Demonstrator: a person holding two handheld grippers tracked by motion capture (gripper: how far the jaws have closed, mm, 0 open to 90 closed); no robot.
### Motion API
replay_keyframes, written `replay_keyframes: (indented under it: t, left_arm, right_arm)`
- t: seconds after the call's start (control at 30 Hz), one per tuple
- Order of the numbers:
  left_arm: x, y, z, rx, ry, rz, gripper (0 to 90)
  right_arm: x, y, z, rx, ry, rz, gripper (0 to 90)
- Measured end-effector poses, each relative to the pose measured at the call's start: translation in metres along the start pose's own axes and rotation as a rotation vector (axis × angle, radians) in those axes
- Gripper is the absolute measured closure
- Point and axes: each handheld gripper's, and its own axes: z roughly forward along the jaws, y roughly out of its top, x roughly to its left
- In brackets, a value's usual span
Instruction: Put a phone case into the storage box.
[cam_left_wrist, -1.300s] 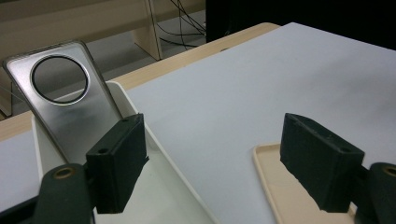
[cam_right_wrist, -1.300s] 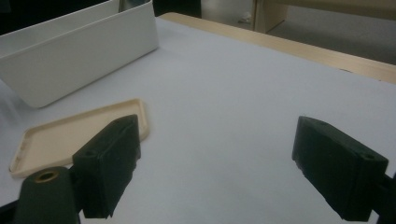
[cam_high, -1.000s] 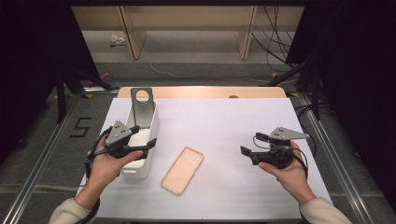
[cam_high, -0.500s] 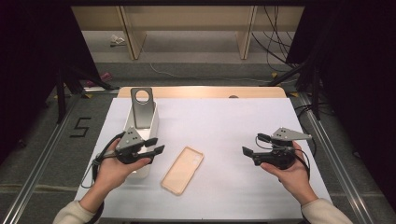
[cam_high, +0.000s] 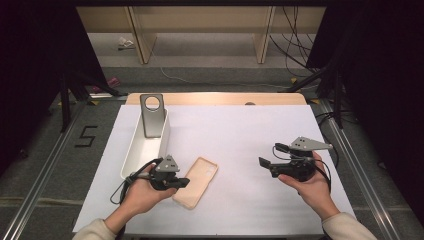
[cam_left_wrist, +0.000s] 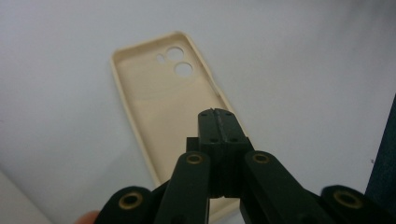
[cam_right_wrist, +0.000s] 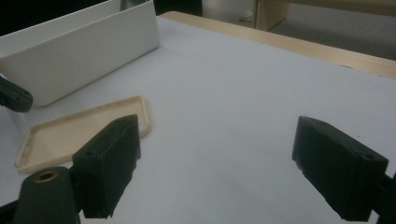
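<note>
Two hand-held grippers: the left gripper (cam_high: 181, 183) and right gripper (cam_high: 263, 164) are black, each with 2 blocky jaws on hinged arms pinned by brass-coloured rivets, small screws dotting the jaw faces. A grey 3-cornered plate (cam_high: 311, 144) tops each, black cables (cam_high: 124, 183) trail behind, and pale sleeves (cam_high: 347, 227) cover both wrists.

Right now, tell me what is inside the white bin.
In the high view the white bin holds a grey phone case leaning upright at its far end. The rest of its floor looks bare, though the near end is hidden behind the left gripper.
</note>
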Motion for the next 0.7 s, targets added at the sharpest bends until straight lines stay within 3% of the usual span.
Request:
replay_keyframes:
  t: [0.17,0.27,0.47,0.7]
  left_arm:
    - [-0.006,-0.005,0.02,0.097,-0.023,0.004,89.8]
    - [-0.007,-0.007,0.028,0.131,-0.036,0.002,89.8]
    - [-0.012,-0.007,0.036,0.16,-0.061,0.014,89.8]
    - [-0.014,-0.008,0.041,0.175,-0.085,0.0,89.8]
  right_arm:
    - [0.0,0.0,0.0,-0.002,0.0,-0.001,16.1]
    - [0.0,0.0,0.0,-0.001,0.0,-0.001,16.2]
    - [0.0,0.0,0.001,-0.001,-0.001,-0.001,16.1]
    - [0.0,0.0,0.001,-0.002,-0.001,0.0,16.1]
